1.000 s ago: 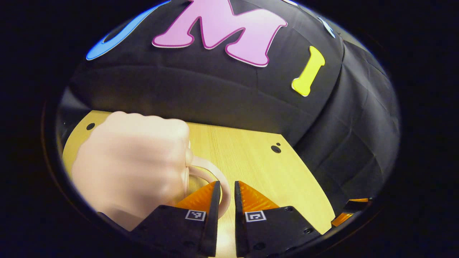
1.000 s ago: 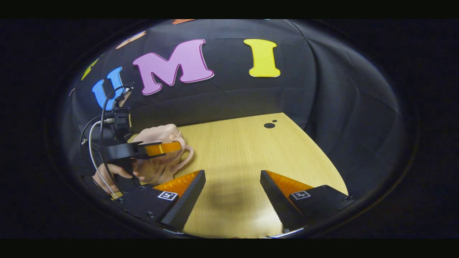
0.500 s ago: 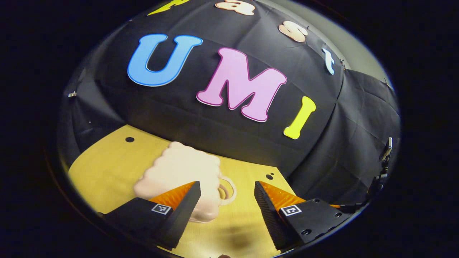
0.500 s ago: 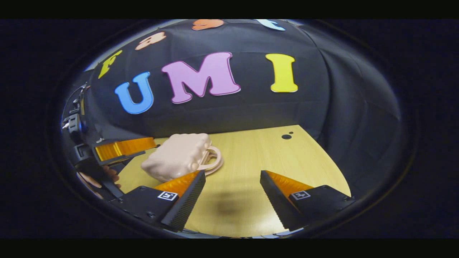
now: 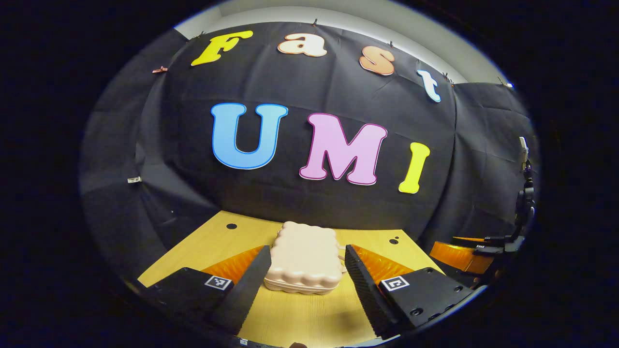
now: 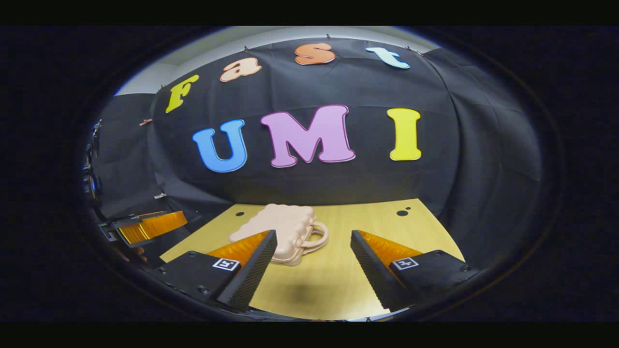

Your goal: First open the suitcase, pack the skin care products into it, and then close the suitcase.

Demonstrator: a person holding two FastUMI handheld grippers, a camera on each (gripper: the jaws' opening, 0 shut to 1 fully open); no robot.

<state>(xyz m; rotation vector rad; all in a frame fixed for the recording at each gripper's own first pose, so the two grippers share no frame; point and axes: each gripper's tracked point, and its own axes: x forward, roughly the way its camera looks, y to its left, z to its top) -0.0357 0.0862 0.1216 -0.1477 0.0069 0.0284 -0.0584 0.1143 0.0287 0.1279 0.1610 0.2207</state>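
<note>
A small pink suitcase lies flat and closed on the wooden table, its handle toward our right. Our left gripper and right gripper both hang above the table with fingers spread wide, holding nothing. The risk we see: the lid may not be latched, and lifting the case by its handle could spill whatever it holds.
</note>
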